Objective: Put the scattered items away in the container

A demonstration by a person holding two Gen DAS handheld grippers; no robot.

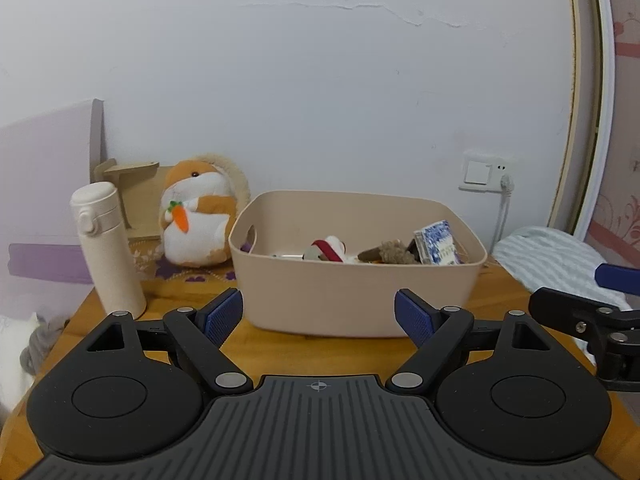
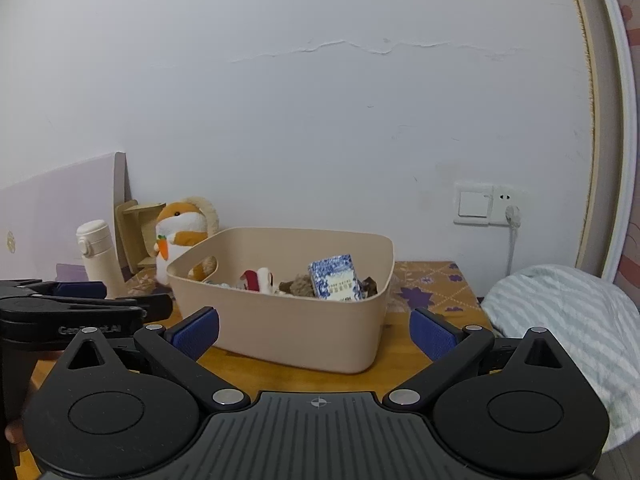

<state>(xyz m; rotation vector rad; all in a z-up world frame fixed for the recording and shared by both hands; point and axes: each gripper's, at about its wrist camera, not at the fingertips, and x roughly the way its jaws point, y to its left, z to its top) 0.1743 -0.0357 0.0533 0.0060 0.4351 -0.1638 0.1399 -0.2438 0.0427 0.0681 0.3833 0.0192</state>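
A beige plastic bin (image 1: 356, 292) (image 2: 296, 328) stands on the wooden table. Inside lie a blue-and-white patterned box (image 1: 437, 243) (image 2: 335, 283), a red-and-white toy (image 1: 329, 249) (image 2: 256, 279) and a brown fuzzy item (image 1: 394, 254) (image 2: 302, 285). My left gripper (image 1: 318, 314) hangs open just in front of the bin's near wall, nothing between its blue pads. My right gripper (image 2: 314, 334) is also open and empty, facing the bin from its right front. Each gripper shows at the edge of the other's view.
A cream thermos bottle (image 1: 107, 248) (image 2: 98, 256) stands left of the bin. Behind it sits an orange-and-white plush hamster (image 1: 198, 212) (image 2: 180, 232) beside a wooden stand (image 1: 132, 184). A striped pillow (image 2: 560, 320) lies to the right; a wall socket (image 2: 486, 204) holds a plug.
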